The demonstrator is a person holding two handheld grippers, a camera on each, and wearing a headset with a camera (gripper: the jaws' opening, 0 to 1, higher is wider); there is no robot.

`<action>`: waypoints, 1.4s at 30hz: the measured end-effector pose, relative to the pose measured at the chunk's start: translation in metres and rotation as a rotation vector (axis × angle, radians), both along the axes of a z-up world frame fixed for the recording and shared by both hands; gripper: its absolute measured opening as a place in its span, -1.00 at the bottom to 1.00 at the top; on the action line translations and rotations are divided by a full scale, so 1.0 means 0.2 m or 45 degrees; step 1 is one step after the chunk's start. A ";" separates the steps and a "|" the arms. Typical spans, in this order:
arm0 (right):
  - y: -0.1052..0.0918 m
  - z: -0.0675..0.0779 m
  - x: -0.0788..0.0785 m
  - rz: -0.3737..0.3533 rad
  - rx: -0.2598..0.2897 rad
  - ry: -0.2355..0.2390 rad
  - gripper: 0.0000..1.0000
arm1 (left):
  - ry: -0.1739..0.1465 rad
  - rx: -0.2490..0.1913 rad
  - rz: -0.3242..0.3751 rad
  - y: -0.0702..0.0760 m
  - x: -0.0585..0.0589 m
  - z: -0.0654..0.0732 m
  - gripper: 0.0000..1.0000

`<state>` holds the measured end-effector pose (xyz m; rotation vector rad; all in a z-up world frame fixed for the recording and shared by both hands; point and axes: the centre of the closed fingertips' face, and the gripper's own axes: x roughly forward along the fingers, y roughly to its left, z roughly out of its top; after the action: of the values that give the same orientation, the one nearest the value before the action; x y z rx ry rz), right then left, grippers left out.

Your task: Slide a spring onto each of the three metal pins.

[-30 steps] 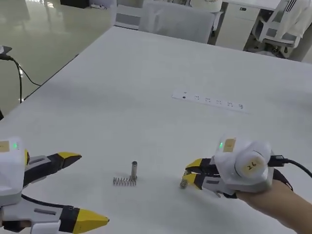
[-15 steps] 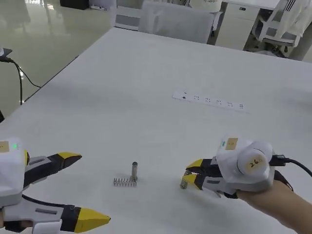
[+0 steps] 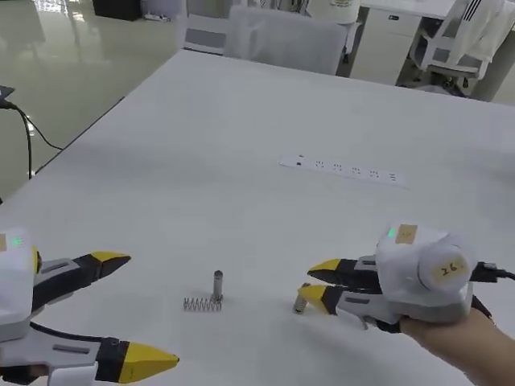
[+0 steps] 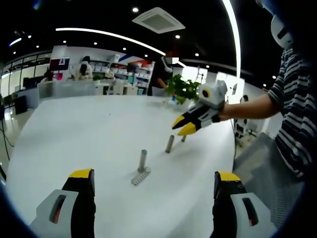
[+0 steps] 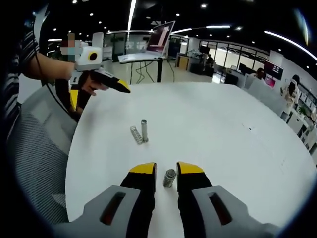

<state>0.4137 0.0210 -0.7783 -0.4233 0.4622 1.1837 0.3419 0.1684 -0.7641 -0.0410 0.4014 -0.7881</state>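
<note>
Right gripper (image 3: pixel 308 278) has eased back slightly, jaws narrow, flanking a pin (image 5: pixel 170 178) apparently already sprung. Left gripper (image 4: pixel 153 174) gapes wide, empty. Ahead of it a spring (image 3: pixel 199 304) lies against a bare pin (image 3: pixel 217 283), likely next: grasp, lift, thread.

The left yellow-tipped white gripper (image 3: pixel 145 310) has its jaws spread wide; the right yellow-tipped white gripper (image 3: pixel 312 281), opposite, holds its jaws narrowly parted.

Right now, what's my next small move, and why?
Probably shut the right gripper on the pin between its jaws; they flank it without seeming to grip. The other pin stands bare, a spring lying at its base, and the left gripper is wide open, free for that spring.
</note>
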 end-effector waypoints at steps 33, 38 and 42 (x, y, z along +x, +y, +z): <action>-0.04 0.14 -0.23 0.027 0.085 0.066 -0.65 | 0.006 -0.003 -0.008 -0.01 -0.04 0.00 0.93; 0.07 0.18 -0.22 0.120 0.051 0.002 -0.65 | -0.001 0.000 -0.002 -0.01 -0.06 0.01 0.93; 0.16 0.15 -0.23 0.185 -0.013 -0.026 -0.67 | -0.004 0.004 0.004 0.00 -0.07 0.02 0.93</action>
<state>0.3682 0.0529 -0.7493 -0.4834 0.4253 1.3167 0.3286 0.1684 -0.7601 -0.0375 0.3992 -0.7842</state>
